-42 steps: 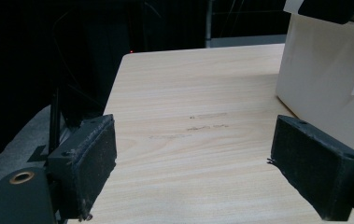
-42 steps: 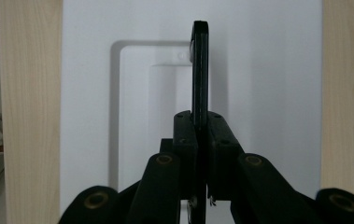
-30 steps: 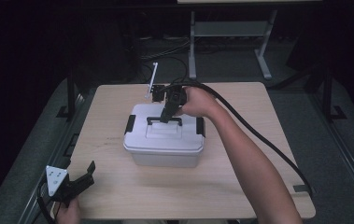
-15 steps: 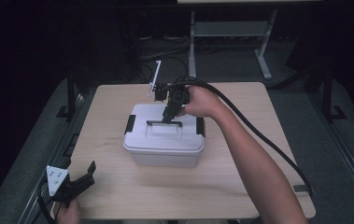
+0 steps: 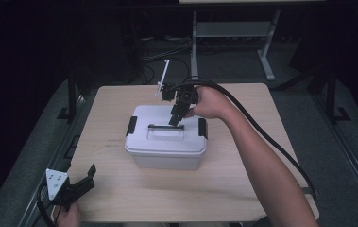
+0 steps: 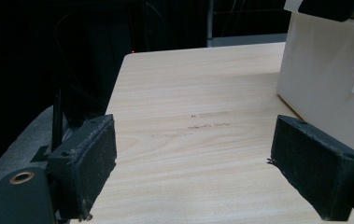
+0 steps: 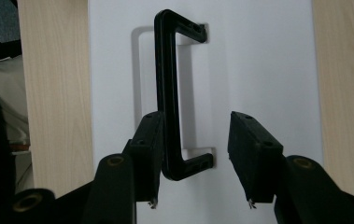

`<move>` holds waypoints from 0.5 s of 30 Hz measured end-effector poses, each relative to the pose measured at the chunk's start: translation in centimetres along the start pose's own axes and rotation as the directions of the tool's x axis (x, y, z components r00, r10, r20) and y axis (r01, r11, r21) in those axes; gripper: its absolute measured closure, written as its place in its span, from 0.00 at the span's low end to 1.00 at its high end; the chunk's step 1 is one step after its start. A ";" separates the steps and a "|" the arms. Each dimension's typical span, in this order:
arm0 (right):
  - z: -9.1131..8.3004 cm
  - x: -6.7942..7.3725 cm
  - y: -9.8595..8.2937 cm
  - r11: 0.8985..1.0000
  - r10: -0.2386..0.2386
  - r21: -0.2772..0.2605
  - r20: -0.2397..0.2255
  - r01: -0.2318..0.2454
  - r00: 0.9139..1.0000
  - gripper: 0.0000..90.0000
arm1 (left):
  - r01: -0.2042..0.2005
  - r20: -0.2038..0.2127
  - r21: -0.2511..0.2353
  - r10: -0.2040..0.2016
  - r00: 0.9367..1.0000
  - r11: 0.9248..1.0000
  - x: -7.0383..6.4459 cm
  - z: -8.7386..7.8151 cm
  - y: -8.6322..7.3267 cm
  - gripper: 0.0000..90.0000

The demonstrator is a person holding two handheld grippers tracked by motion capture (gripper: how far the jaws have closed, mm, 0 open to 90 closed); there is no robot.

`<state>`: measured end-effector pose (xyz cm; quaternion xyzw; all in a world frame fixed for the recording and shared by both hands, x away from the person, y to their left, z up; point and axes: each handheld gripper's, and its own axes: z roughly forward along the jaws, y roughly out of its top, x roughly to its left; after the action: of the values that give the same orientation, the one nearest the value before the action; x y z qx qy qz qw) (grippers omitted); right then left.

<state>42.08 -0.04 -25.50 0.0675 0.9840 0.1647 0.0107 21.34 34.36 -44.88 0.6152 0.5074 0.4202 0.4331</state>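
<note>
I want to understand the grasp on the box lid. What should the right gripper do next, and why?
Probably close. The right gripper is open above the white plastic box, and the black lid handle lies against one jaw, with a gap to the other.

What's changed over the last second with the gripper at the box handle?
Very little: the right gripper has eased slightly toward the black handle, jaws open with the bar between them, nothing gripped. The white box and the left gripper stayed put.
</note>
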 end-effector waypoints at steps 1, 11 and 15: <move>-0.1 0.0 -0.1 1.000 0.004 -0.004 0.001 -0.004 1.000 0.60 | 0.001 0.000 0.000 -0.001 1.000 1.000 0.0 0.0 0.0 0.15; -0.7 -0.2 -1.5 1.000 0.028 -0.006 0.018 -0.028 0.999 0.57 | 0.000 0.002 0.000 0.000 1.000 1.000 0.0 0.0 0.0 0.15; -0.8 -0.3 -2.0 0.999 0.036 -0.001 0.028 -0.036 0.999 0.56 | 0.002 0.002 -0.001 -0.002 1.000 1.000 0.0 0.0 0.0 0.15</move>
<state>42.08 -2.26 -25.40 0.0873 0.9823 0.1645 0.0214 21.37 34.32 -44.92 0.6149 0.5072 0.4195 0.4343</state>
